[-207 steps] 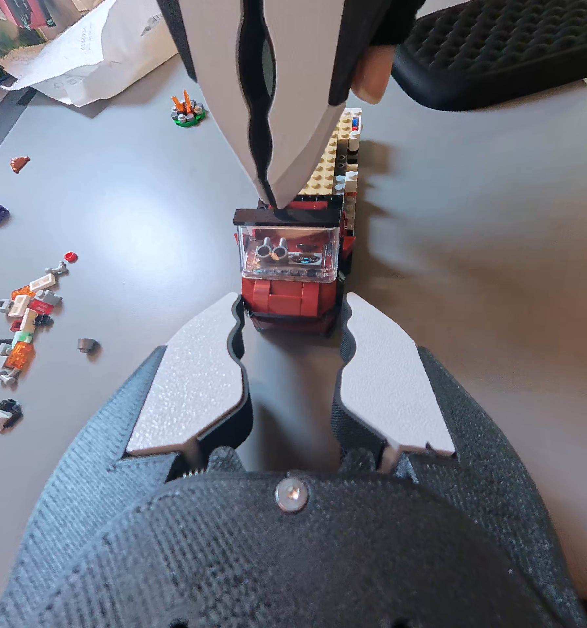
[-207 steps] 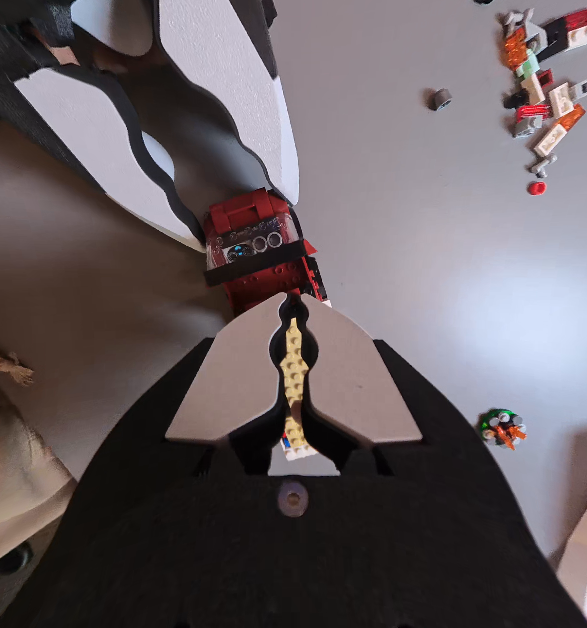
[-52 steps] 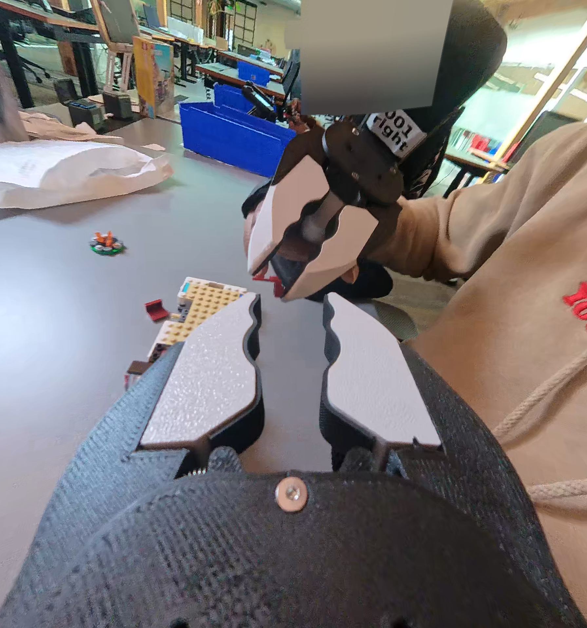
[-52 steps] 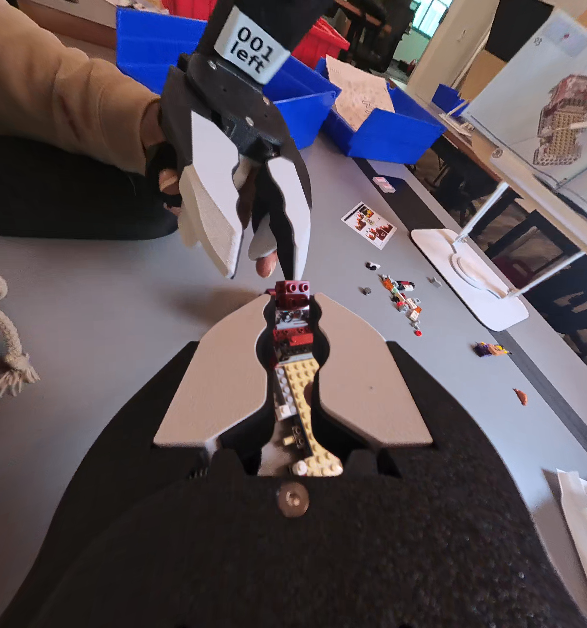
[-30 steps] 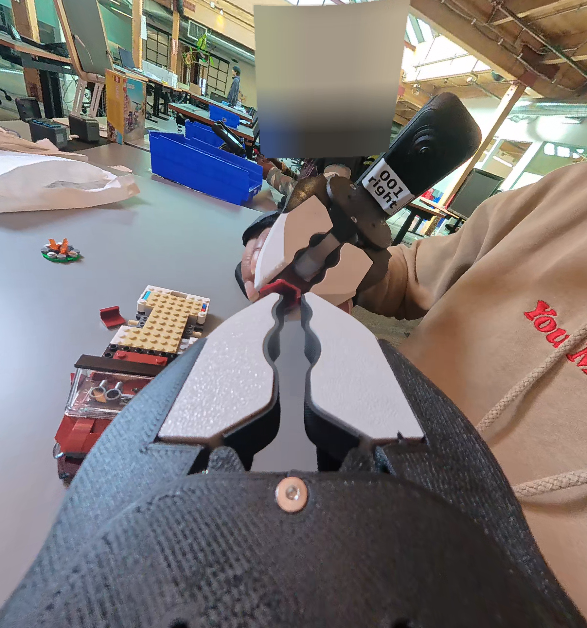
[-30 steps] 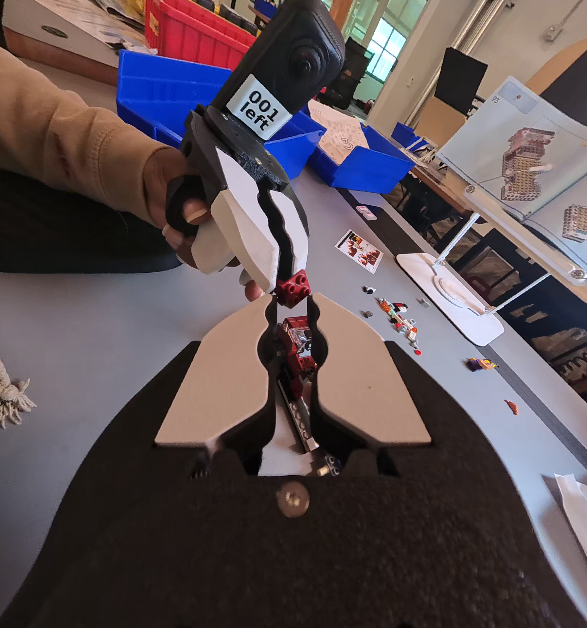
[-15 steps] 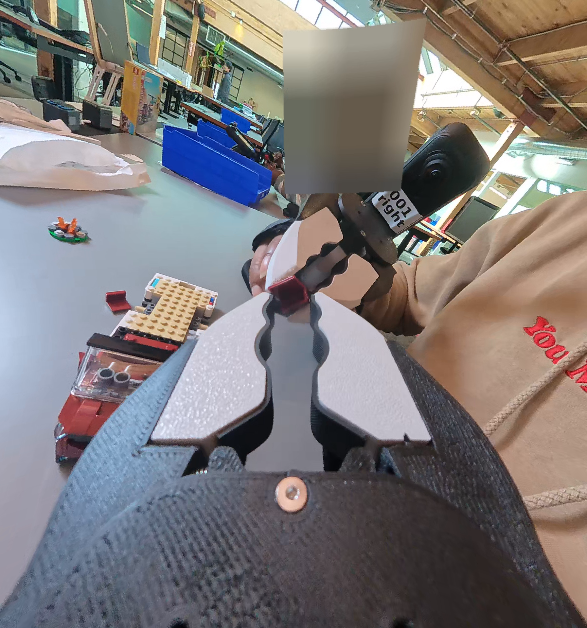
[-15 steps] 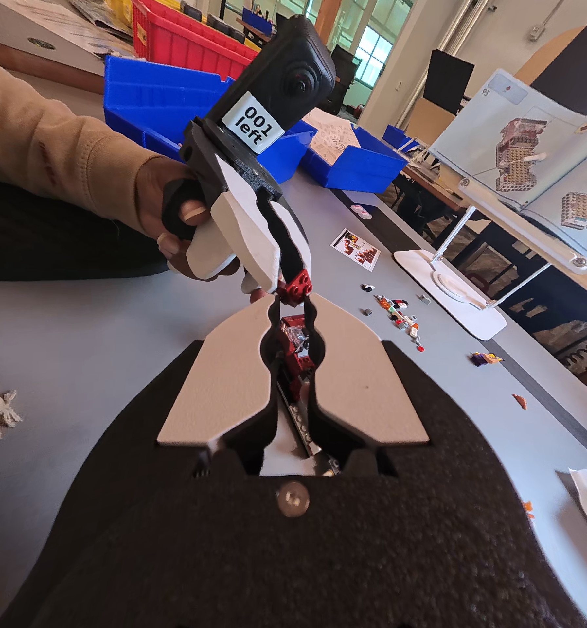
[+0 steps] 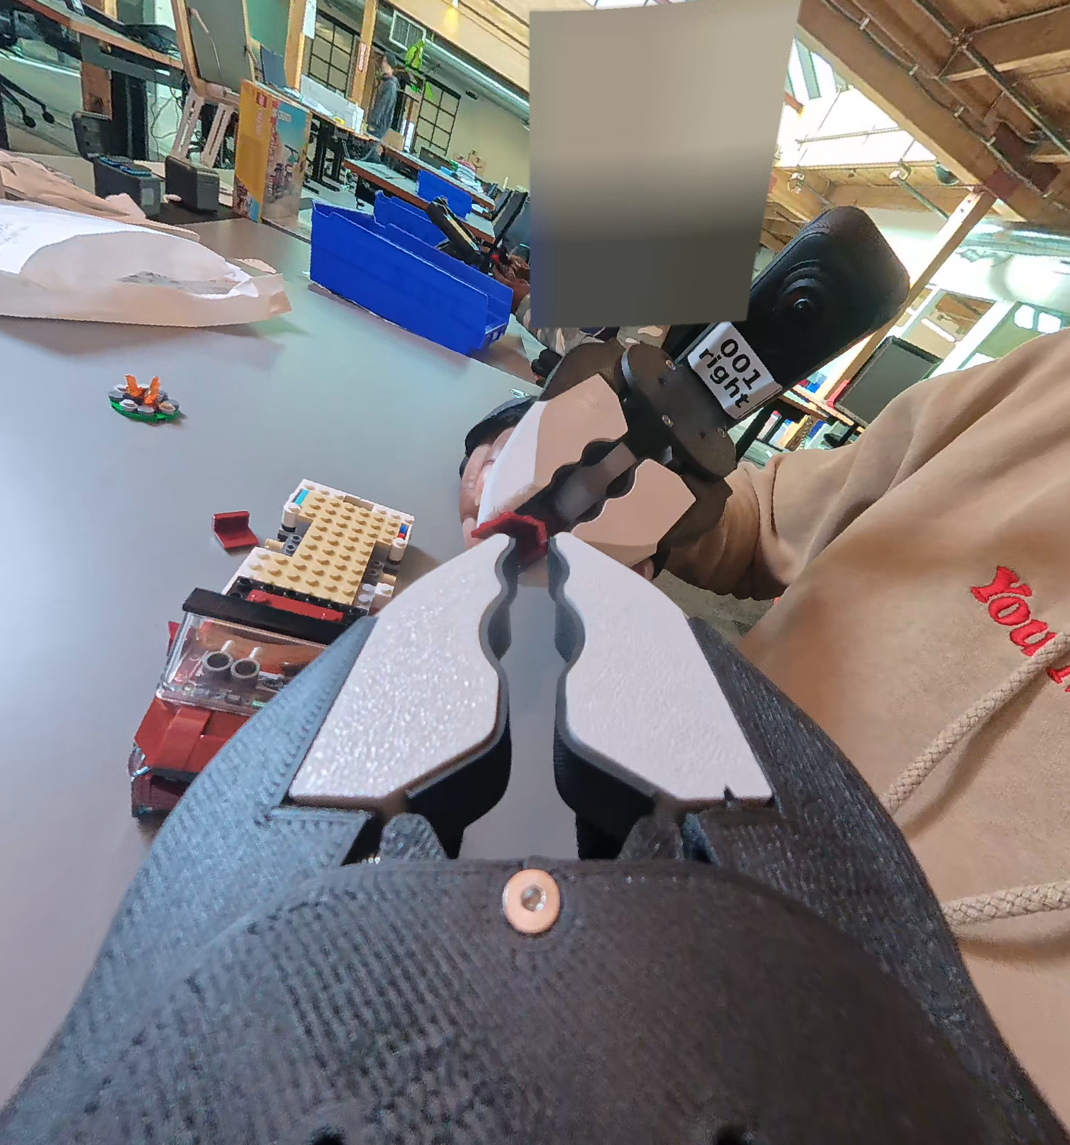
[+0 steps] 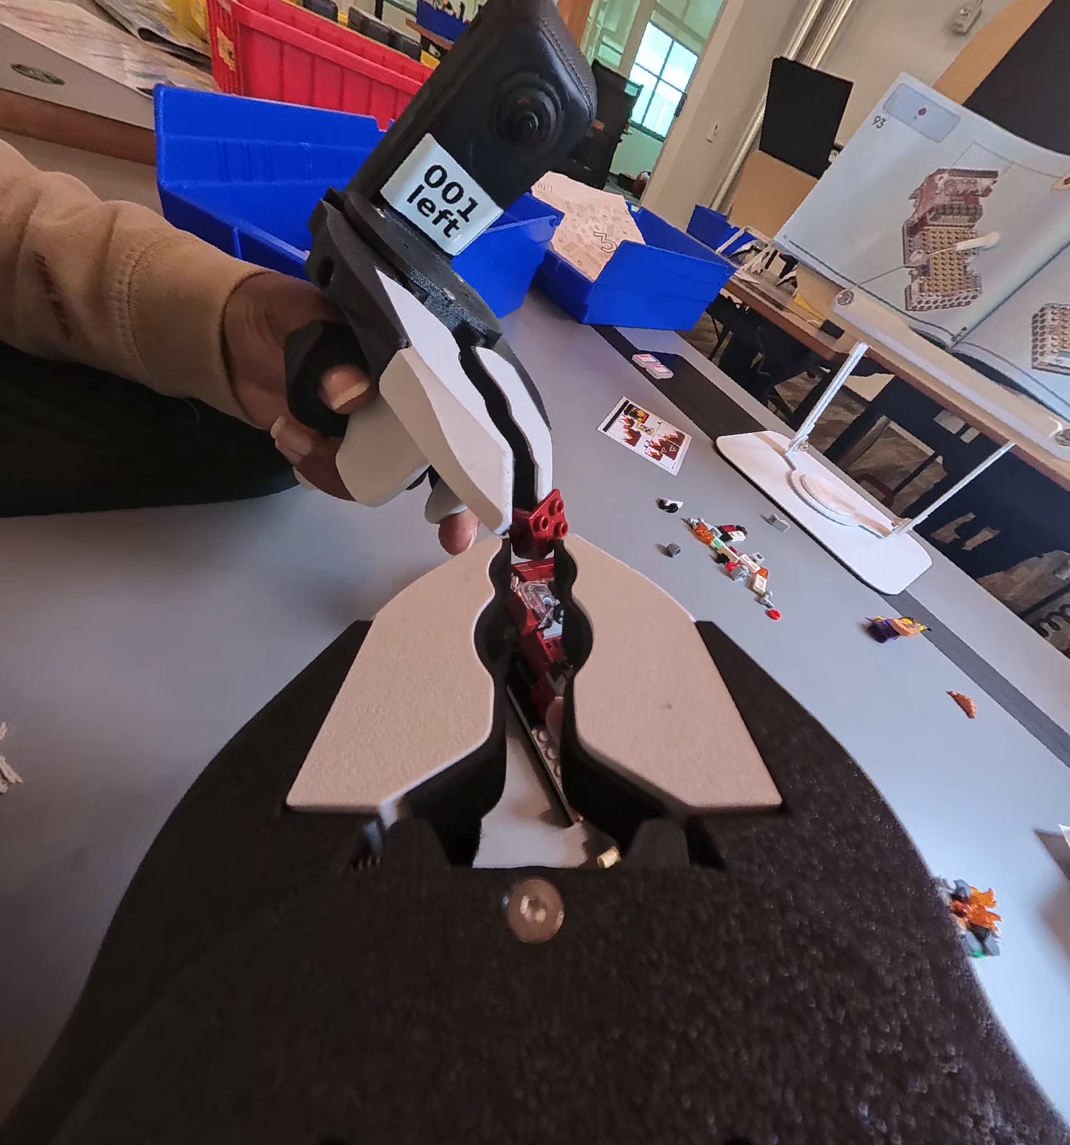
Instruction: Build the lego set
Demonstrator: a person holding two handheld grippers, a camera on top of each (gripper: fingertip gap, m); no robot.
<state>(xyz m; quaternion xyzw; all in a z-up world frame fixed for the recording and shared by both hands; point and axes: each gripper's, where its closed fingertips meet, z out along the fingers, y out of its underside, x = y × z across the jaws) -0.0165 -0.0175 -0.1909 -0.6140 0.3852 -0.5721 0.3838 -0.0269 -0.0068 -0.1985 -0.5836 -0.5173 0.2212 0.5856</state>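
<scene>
Both grippers meet above the grey table (image 9: 55,557) on one small dark red studded brick (image 10: 542,523). My right gripper (image 10: 529,548) is shut on its lower part. My left gripper (image 9: 529,545) is shut on the same brick (image 9: 514,536) from the other side. In the right wrist view the left fingers (image 10: 458,452) pinch the brick from above. In the left wrist view the right fingers (image 9: 545,452) hold it from behind. The red, tan and black brick truck (image 9: 272,619) lies on the table at the left, touched by neither. It also shows between the right fingers (image 10: 535,626).
A loose dark red seat piece (image 9: 233,530) and a small campfire build (image 9: 144,399) lie beyond the truck. A white bag (image 9: 86,266) and a blue bin (image 9: 396,279) sit farther back. Loose small bricks (image 10: 731,551), a sticker sheet (image 10: 644,434), a booklet stand (image 10: 830,495) and blue bins (image 10: 631,272) are at the right. Both grippers' tips are close together, under 4 cm apart. Left tips and right tips are each some 15 cm from the loose dark red seat piece (image 9: 233,530).
The left fingers opened a little half a second ago and came together once more on the red brick, which the right gripper kept holding. Both grippers stayed raised above the table.
</scene>
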